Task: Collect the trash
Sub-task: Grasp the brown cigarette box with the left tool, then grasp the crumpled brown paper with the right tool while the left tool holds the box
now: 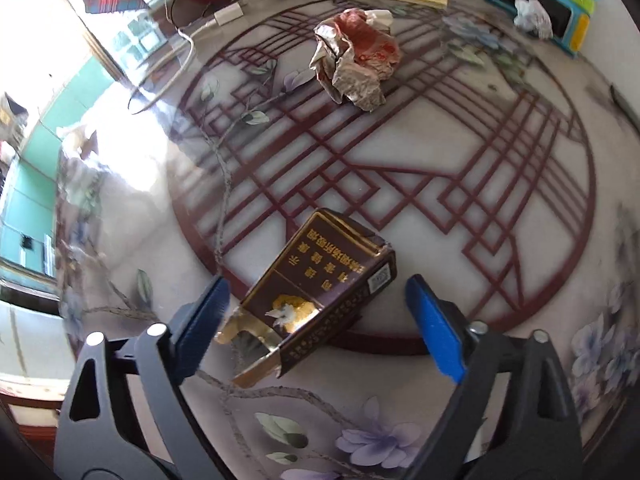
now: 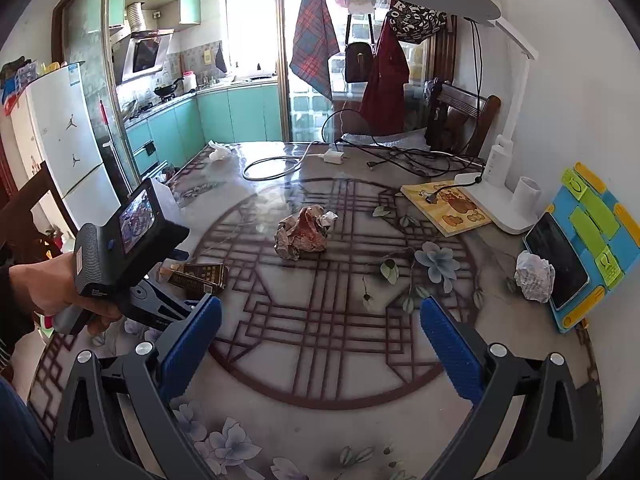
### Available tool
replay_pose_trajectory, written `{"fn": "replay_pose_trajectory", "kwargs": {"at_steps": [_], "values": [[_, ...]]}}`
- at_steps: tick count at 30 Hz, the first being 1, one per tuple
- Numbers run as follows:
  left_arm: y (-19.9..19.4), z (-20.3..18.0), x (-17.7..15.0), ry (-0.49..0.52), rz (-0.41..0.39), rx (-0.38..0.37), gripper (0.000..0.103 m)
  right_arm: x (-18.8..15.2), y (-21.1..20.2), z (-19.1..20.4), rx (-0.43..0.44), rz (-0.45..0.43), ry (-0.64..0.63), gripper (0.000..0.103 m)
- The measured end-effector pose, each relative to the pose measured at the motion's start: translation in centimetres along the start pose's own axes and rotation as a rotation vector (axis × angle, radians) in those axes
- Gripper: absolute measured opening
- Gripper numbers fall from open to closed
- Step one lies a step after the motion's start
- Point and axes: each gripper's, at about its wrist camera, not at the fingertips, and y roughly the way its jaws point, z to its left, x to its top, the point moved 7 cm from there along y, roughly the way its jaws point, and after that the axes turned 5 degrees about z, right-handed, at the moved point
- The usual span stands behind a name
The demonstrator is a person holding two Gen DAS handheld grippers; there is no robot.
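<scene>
We see a glossy patterned surface [image 2: 320, 360]. At frame centre lies a crumpled wrapper [image 2: 304, 230], at left a brown carton [image 2: 200, 278]. At right sit a paper ball [image 2: 534, 276], book [image 2: 446, 208] and lamp base [image 2: 500, 204].

Brown-and-gold cigarette box [image 1: 320, 292]

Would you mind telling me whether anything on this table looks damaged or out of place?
Yes. The brown cigarette box between the open left claw fingers lies with its lid flipped open and an edge torn. A crumpled wrapper sits mid-table, and a balled paper rests against the phone.
</scene>
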Motion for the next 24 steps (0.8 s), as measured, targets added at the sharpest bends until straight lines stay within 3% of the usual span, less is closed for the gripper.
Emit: {"fn": "replay_pose_trajectory", "kwargs": {"at_steps": [4,6,8,17,24], "values": [[-0.1,-0.1,-0.2,-0.048,-0.004,-0.073,0.065,0.0,0.1,-0.1,0.000,0.001,0.003,0.096],[-0.4,0.0,-0.4,-0.065,-0.013,-0.086,0.043,-0.1,0.1,-0.1,0.000,0.002,0.003,0.096],[-0.6,0.1,-0.5,-0.090,-0.018,-0.075,0.031,-0.1,0.0,0.0,0.000,0.000,0.002,0.096],[-1.7,1.1,-1.1,-0.212,-0.095,-0.109,0.023,-0.1,0.1,0.2,-0.002,-0.001,-0.004,0.096],[-6.2,1.9,-2.7,-0.279,-0.193,-0.085,0.022,0.8,1.0,0.6,0.006,-0.008,-0.016,0.096]]}}
